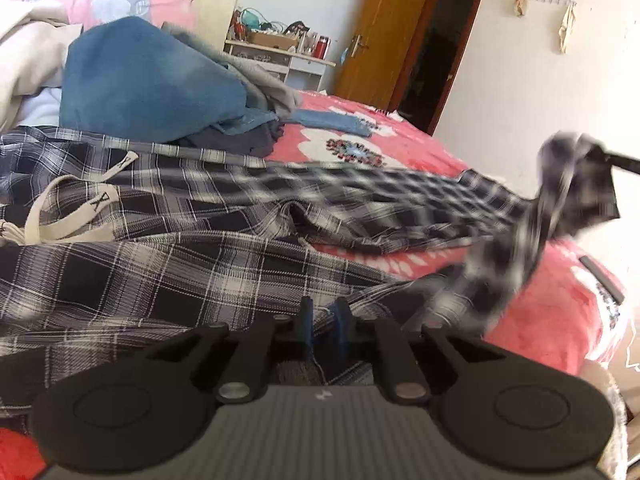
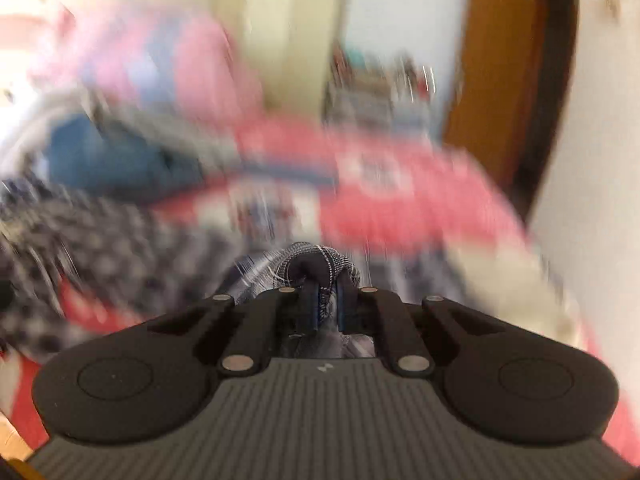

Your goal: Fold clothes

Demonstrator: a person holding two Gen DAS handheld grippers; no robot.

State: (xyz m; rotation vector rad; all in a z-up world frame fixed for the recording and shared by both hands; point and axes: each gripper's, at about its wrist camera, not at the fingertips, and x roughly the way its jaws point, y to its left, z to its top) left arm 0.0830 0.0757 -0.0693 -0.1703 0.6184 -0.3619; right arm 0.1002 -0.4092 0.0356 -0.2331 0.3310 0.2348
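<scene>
Nearest in the left wrist view, the left gripper is sitting low over the near edge of the bed, its two black tongs drawn together on a fold of the black-and-white plaid cotton garment, seemingly pinching it.

In the right wrist view, the right gripper is clamping a bunched end of the same plaid cloth between its tongs; the heavy blur there suggests quick motion. From the left view, that gripper is showing at the right edge of the bed, holding a twisted end of cloth lifted off the bed.

The garment is lying spread across the near half of the coral-red floral fleece blanket, wrinkled, with cream drawstring cords lying on it toward the left.

Farther back, a heap of blue and grey clothes is resting by the bed's far left corner. Beyond stand a white shelf of clutter and a brown wooden door.

The step in hand appears to be carrying one end of the garment over to make a fold. The next move probably calls for laying the lifted end flat, edges matched, while the left tongs are anchoring the cloth.
</scene>
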